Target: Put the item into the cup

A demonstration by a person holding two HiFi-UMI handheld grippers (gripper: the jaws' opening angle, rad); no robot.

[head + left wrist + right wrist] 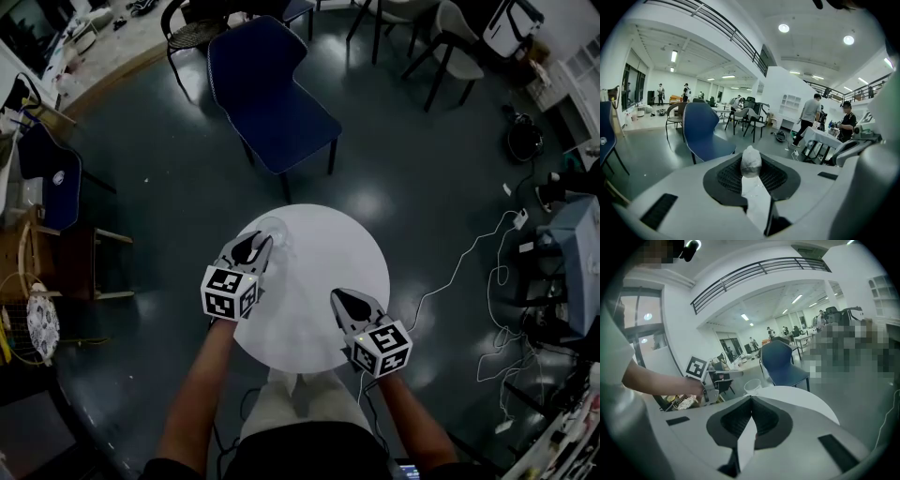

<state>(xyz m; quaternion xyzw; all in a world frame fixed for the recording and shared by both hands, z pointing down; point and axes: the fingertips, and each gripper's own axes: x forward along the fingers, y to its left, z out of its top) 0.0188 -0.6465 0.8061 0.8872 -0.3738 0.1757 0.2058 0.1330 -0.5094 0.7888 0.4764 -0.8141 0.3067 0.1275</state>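
A small whitish wrapped item [751,161] sits pinched between the pads of my left gripper [751,172]. In the head view my left gripper [256,247] hovers over the far left part of the round white table [323,267], its tips just short of a clear cup [274,230]. The item itself is hidden there by the jaws. My right gripper [341,299] hangs over the near right part of the table, tips together and nothing in them. From the right gripper view the cup [752,385] stands upright near the far table edge, beyond the jaw tips of the right gripper [751,399].
A blue chair [267,94] stands just beyond the table. White cables [497,272] trail on the dark floor to the right. More chairs [441,42] stand at the back, a wooden stool [98,267] at the left. People stand far off in the left gripper view.
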